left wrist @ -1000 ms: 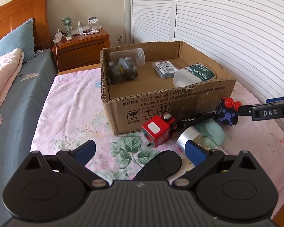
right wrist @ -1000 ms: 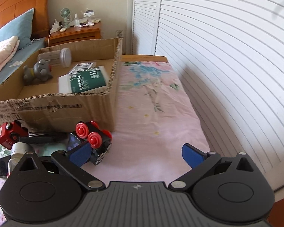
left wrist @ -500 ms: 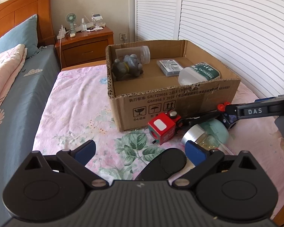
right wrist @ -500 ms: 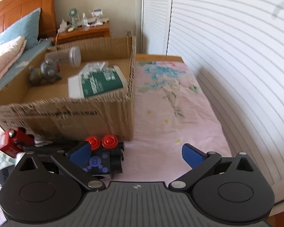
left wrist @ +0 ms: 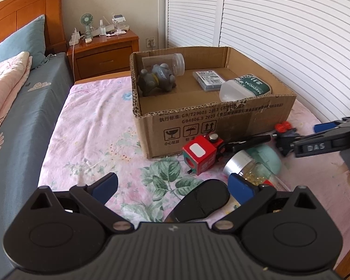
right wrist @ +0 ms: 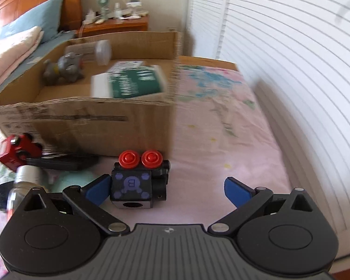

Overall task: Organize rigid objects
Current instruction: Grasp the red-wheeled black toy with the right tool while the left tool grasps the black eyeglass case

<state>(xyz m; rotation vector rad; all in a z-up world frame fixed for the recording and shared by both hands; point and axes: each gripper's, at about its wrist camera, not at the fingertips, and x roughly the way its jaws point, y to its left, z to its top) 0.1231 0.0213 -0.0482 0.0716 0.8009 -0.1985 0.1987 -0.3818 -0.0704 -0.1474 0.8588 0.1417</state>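
Our right gripper (right wrist: pixel 168 187) spread wide around toy (right wrist: pixel 138 182) on bedspread, just outside box (right wrist: pixel 86 119) corner. Toy hugs left finger, off-centre. Left gripper (left wrist: pixel 172 185) spread, empty, farther off. Right nearer; we shift left, then close.

One cardboard box (left wrist: pixel 212 119) holds four things: one clear jar (left wrist: pixel 168 64), one grey toy (left wrist: pixel 156 80), one flat case (left wrist: pixel 208 77) and one green-labelled bottle (left wrist: pixel 245 87); outside it lie one red cube (left wrist: pixel 199 154), one black cube with two red knobs (right wrist: pixel 137 182), one silver-capped bottle (left wrist: pixel 247 168), one mint-green object (left wrist: pixel 268 156) and two black items I cannot identify
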